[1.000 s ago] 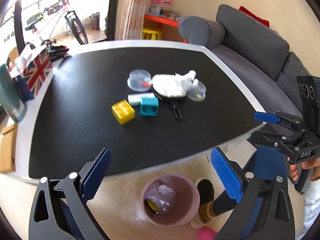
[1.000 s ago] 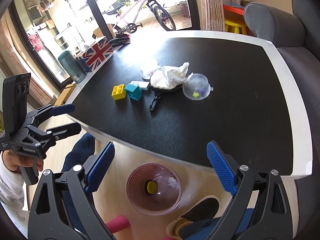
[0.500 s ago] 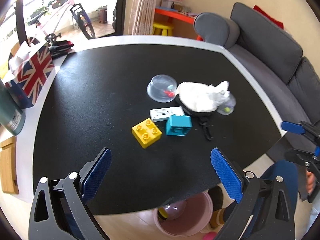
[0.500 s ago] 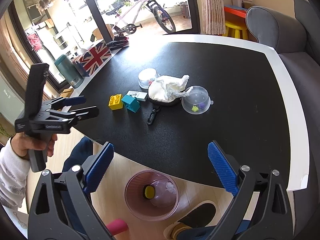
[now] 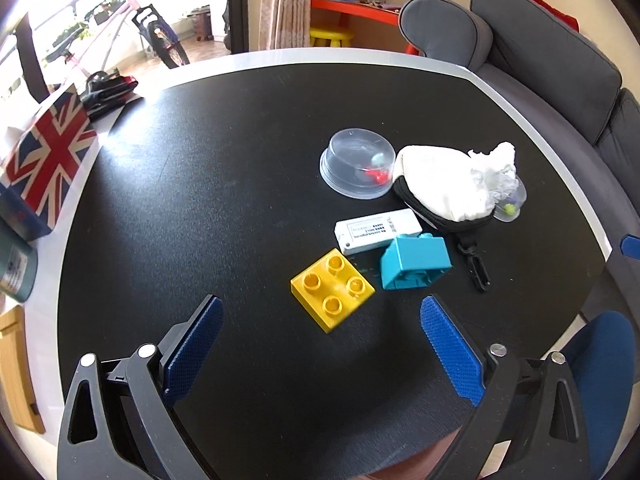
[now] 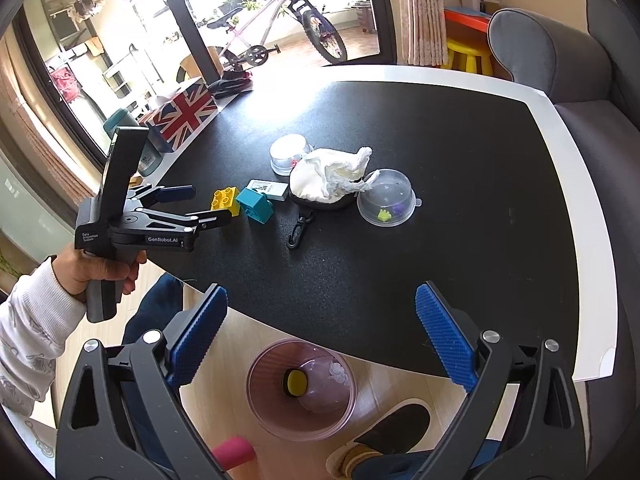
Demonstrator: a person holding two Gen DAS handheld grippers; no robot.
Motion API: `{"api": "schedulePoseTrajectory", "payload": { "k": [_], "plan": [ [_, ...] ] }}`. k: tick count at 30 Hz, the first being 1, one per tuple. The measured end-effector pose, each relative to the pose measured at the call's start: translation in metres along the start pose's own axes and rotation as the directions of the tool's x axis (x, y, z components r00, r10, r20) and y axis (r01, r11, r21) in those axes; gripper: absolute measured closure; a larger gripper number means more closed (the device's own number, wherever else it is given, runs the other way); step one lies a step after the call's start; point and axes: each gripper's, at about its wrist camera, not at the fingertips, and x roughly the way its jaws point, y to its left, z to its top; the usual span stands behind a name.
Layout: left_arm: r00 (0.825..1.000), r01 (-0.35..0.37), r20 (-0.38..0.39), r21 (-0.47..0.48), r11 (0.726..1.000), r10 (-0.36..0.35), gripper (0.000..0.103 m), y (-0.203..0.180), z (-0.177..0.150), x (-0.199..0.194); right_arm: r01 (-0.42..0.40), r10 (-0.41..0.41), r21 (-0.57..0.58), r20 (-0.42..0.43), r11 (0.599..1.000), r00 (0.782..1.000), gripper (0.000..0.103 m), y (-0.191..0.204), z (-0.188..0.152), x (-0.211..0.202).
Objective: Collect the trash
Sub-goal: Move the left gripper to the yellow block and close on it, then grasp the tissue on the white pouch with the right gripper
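while both grippers hung over the near edge of the table (image 5: 248, 152), neither held anything. the left gripper (image 5: 320, 344) had its blue-padded fingers (image 5: 194, 346) spread wide above the black top, with the yellow brick (image 5: 332, 294) lying just beyond them. the right gripper (image 6: 320, 336) was equally wide, positioned past the near edge and above the pink trash bin (image 6: 301, 388) standing on the wooden floor.

the table had a matte black surface with a white border. the objects formed one cluster toward the right side of the top. the crumpled white tissue (image 5: 494, 170) rested on the white-topped pouch (image 5: 436, 188), whose black clip strap (image 5: 476, 264) pointed toward the near edge. one clear dome container (image 5: 356, 168) sat on the far left of the pouch, and a second clear dome container (image 6: 386, 202) touched the tissue on its right. a white labelled box (image 5: 378, 230), a teal block (image 5: 414, 264) and the yellow brick lay in a row toward the near edge.

at the left edge stood a union-flag box (image 5: 48, 156) and a teal canister (image 5: 14, 268). a grey sofa (image 5: 540, 52) ran along the right side of the room; a bicycle (image 6: 280, 28) stood by the bright window, and a yellow stool (image 6: 468, 54) stood beyond the far edge. the bin already held a yellow-and-black item and some white scraps.
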Motion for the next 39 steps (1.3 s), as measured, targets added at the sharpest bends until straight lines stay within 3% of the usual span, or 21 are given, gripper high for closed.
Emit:
{"api": "schedulePoseTrajectory", "payload": {
  "k": [1,8,10,11,27,39],
  "plan": [
    [1.0,-0.003,-0.006,0.002,1.0,0.003,0.026,0.0,0.0,0.002,0.0,0.0,0.002,-0.002,1.0,1.0,0.009,0.0,0.0,0.001],
    [1.0,0.012,-0.009,0.006,1.0,-0.012,0.042,0.001,0.002,0.007,-0.001,0.001,0.003,-0.01,1.0,1.0,0.009,-0.001,0.0,0.005],
    [1.0,0.019,-0.017,0.006,1.0,-0.019,0.057,0.0,0.002,0.009,-0.002,0.002,0.003,-0.011,1.0,1.0,0.009,0.0,0.0,0.005],
    [1.0,0.021,-0.021,0.007,1.0,-0.021,0.059,0.0,0.002,0.01,-0.002,0.002,0.003,-0.012,1.0,1.0,0.009,0.0,0.0,0.005],
    [0.999,0.024,0.029,-0.022,0.999,-0.024,0.059,0.001,0.005,-0.013,0.01,-0.01,0.004,-0.022,1.0,1.0,0.009,-0.008,0.008,0.018],
    [0.997,0.044,0.071,-0.026,0.999,-0.042,0.059,-0.001,0.01,-0.043,0.042,-0.043,-0.059,-0.022,0.997,0.999,0.009,-0.013,0.049,0.046]
  ]
}}
